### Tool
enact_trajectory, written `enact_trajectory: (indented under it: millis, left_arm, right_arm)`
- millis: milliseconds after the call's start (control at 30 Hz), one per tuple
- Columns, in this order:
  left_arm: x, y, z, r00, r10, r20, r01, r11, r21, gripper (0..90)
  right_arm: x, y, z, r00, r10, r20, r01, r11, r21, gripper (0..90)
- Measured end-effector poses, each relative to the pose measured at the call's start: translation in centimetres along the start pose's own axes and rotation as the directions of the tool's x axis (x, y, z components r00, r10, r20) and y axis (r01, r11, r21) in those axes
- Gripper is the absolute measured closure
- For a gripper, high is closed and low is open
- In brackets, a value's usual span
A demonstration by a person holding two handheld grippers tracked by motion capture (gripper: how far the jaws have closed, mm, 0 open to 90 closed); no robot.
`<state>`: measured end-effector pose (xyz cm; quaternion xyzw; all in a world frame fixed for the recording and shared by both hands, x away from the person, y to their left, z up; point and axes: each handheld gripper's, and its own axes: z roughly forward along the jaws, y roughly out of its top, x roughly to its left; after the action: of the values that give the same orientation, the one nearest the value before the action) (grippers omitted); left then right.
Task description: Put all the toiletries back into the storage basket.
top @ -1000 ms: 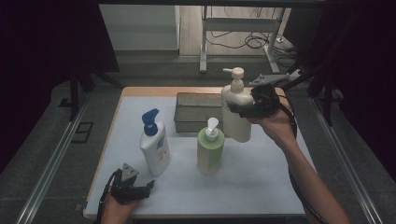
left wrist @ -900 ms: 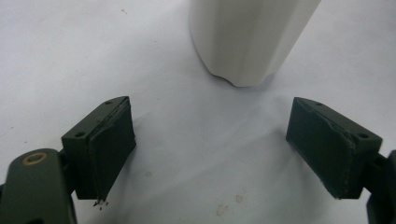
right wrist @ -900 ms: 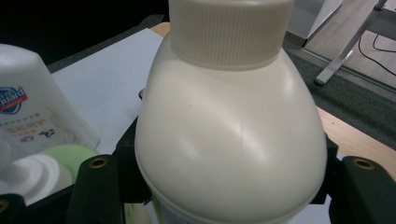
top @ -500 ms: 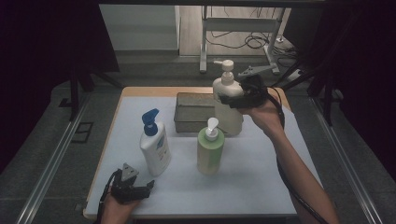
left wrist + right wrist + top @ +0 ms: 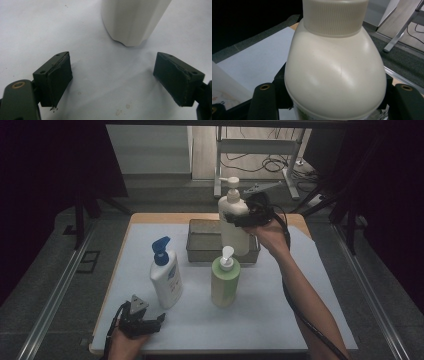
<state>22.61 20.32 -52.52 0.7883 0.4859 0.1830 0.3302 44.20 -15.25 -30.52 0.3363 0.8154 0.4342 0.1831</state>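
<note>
My right gripper is shut on a cream pump bottle, held upright over the grey metal tray at the back of the table. In the right gripper view the bottle's shoulder sits between the two jaws of that gripper. At the table's front left corner my left gripper rests open with nothing between its jaws. In the left gripper view the left gripper faces the base of a white bottle a short way ahead.
A white bottle with a blue pump stands front left. A green bottle with a white pump stands just in front of the tray. The white mat has free room on its right side. Dark floor surrounds the table.
My right gripper has carried the cream bottle to the left, from beside the tray's right end to over the tray. The left gripper has not moved.
</note>
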Motion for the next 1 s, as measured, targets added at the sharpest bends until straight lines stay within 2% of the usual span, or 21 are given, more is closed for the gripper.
enact_trajectory:
  millis: [467, 1000]
  left_arm:
    - [0.0, 0.0, 0.0, 1.0, -0.004, 0.005, 0.004, 1.0, 0.001, 14.3]
    - [0.0, 0.0, 0.0, 1.0, -0.003, 0.008, 0.003, 1.0, 0.006, 13.6]
  right_arm:
    - [-0.3, 0.9, 3.3, 0.9999, 0.005, 0.01, -0.005, 1.0, -0.027, 36.3]
    - [-0.1, 1.1, 7.0, 0.9992, -0.032, 0.021, 0.033, 0.999, -0.036, 36.3]
